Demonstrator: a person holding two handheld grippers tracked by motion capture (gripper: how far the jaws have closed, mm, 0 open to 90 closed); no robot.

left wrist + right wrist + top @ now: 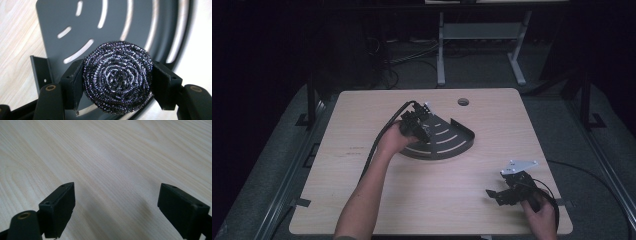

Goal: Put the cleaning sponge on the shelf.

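Nothing readable anywhere that I can find. No print on my table (432, 200), only faint dark scuffs left of centre in the high view, too small to read as text. No label or brand on the dark slotted tray (140, 22), upper part of my left gripper view. None on the steel scourer (117, 77), centre of that view. My jaw blocks are plain black in both gripper views, just screw holes. The grey plate on my right gripper (501, 194), lower right of the high view, shows no marking.
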